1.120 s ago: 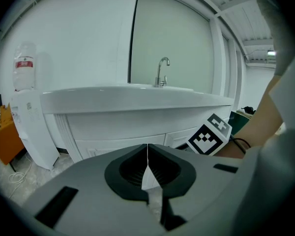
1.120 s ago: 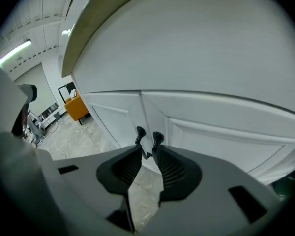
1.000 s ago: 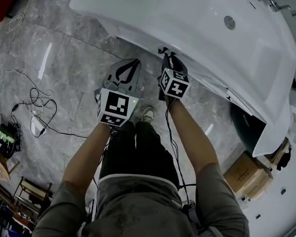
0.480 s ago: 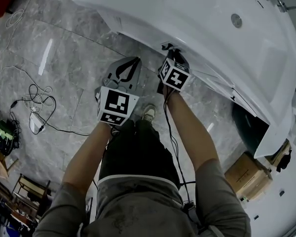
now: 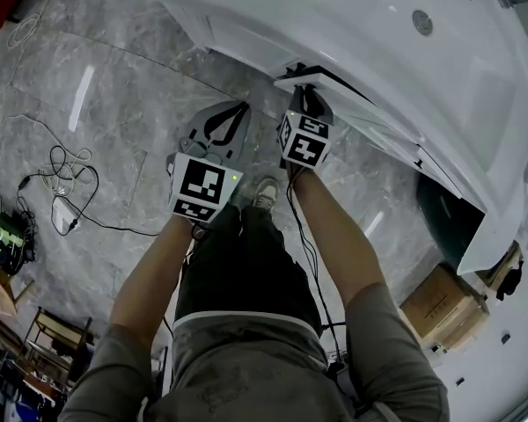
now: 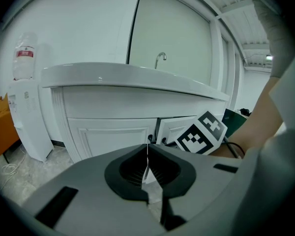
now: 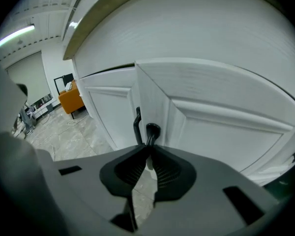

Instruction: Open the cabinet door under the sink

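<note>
The white cabinet door under the sink stands ajar, its top edge swung out from the cabinet front. My right gripper is shut on that door's black handle, which sits pinched between the jaw tips. The neighbouring left door stays flush, its own black handle just beside the held one. My left gripper hangs over the floor, short of the cabinet, shut with nothing in it. In the left gripper view both doors show behind the right gripper's marker cube.
Grey marble floor with loose cables at the left. A cardboard box and a dark green bin sit right of the cabinet. A water dispenser stands at the cabinet's left end. The person's shoe is below the grippers.
The right gripper has drawn back from the cabinet with the handle in it, and the door has swung out from flush to ajar. The left gripper has barely shifted.
</note>
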Action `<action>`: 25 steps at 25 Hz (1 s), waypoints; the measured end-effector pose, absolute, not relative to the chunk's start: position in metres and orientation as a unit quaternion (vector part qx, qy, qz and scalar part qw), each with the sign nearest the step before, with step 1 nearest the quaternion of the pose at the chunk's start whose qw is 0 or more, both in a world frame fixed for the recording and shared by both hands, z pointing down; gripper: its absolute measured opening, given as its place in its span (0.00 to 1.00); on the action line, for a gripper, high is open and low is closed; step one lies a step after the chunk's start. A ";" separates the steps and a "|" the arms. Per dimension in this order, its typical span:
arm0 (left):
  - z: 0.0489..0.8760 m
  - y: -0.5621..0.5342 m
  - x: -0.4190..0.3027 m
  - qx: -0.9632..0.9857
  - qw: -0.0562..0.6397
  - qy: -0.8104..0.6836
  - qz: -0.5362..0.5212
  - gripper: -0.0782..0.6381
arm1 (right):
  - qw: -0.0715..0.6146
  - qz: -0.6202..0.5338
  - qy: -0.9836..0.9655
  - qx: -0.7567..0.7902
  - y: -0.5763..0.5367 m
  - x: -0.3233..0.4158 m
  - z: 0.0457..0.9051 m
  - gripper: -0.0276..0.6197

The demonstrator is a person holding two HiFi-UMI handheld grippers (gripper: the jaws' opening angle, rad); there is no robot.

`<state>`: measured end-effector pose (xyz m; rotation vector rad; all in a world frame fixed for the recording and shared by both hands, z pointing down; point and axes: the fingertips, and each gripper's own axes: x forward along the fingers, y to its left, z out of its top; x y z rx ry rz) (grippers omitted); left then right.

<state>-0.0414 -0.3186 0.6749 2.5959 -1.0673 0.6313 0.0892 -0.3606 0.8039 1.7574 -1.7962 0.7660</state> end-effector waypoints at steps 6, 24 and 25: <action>0.689 -0.288 -0.033 0.902 0.137 -0.348 0.214 0.14 | 0.263 0.260 -0.688 0.624 -0.319 0.079 0.804 0.12; 0.741 -0.184 0.001 0.922 0.152 -0.277 0.224 0.14 | 0.264 0.181 -0.782 0.535 -0.177 0.085 0.798 0.12; 0.743 -0.177 0.005 0.923 0.153 -0.270 0.226 0.14 | 0.264 0.179 -0.784 0.533 -0.162 0.093 0.798 0.12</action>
